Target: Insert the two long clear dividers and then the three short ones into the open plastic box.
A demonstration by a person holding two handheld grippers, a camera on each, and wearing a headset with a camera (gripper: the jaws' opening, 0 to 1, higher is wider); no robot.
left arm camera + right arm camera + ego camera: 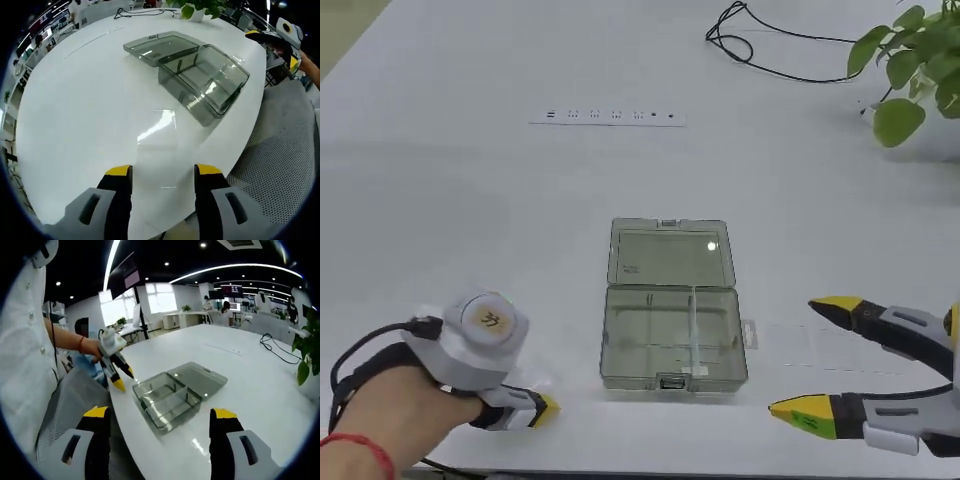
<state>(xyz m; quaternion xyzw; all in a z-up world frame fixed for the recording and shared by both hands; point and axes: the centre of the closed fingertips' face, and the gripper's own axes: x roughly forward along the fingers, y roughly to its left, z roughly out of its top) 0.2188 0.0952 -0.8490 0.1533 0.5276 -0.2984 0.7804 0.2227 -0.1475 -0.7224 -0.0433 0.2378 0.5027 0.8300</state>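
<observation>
**Head view.** A wide white table point(470, 200) runs to the top of the frame. On it are a flush socket strip point(610, 116) and a looped black cable point(760, 45). A leafy plant point(915, 60) is cut off at the upper right corner. The open plastic box point(620, 375) sits near the front edge, with its lid point(670, 255) laid flat behind it. Thin clear lines inside suggest a divider standing there, but how many is hard to make out. Faint outlines of loose clear dividers point(790, 340) lie on the table just right of the box. The right gripper point(820, 358) hovers above them with its jaws spread wide and empty, and the frame edge cuts off its body. The left gripper point(545, 408) is low at the front left, held in a hand point(390, 410). From this angle the gap between its jaws is hidden.

**Left gripper view.** The left gripper point(163, 171) has its jaws apart, close over the tabletop. A clear divider point(157, 150) lies flat between and just ahead of the tips, visible mostly by its glare. I cannot tell whether the tips touch it. The box point(220, 107) stands beyond, near the table's edge. Grey textured flooring point(285, 165) shows past that edge.

**Right gripper view.** The right gripper point(161, 414) has its jaws wide apart with nothing between them. The box point(150, 412) lies ahead, and the left gripper's tips point at the table just beside its corner. Behind is an office with ceiling lights point(202, 245) and bright windows point(160, 297). A white sleeve point(25, 340) covers the left side.
</observation>
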